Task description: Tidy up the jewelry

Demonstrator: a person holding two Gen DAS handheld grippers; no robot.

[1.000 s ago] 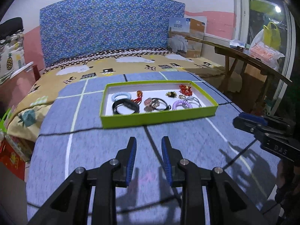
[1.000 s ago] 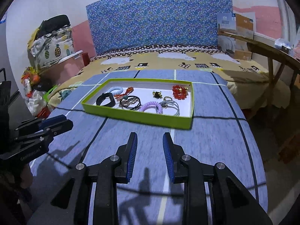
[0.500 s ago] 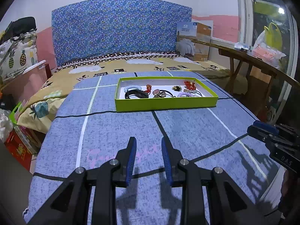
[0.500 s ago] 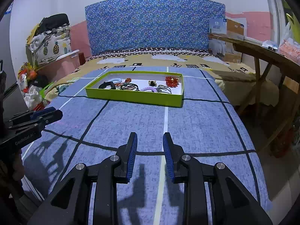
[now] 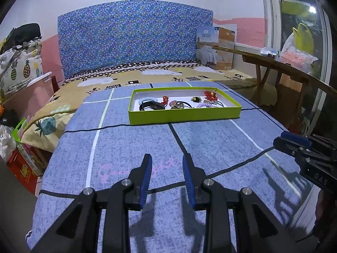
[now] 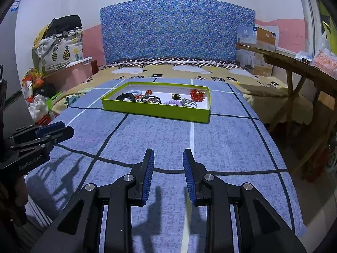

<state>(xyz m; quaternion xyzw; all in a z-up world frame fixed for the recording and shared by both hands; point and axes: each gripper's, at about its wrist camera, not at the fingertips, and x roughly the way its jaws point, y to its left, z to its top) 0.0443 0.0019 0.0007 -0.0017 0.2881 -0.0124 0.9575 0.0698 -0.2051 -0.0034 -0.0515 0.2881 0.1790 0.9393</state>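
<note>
While both grippers have drawn back down the bed (image 5: 210,139), the jewelry (image 5: 179,103) lies in the green tray (image 5: 185,116). Left gripper (image 5: 166,177) and right gripper (image 6: 168,174) hang empty, fingers narrowly parted, so sorting looks either finished or yet to come.

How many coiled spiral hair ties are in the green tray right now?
2. A light blue coil lies at the tray's far left corner, behind the black band. A purple coil lies right of centre, near the front wall. Others could be hidden in the tangle.
</note>
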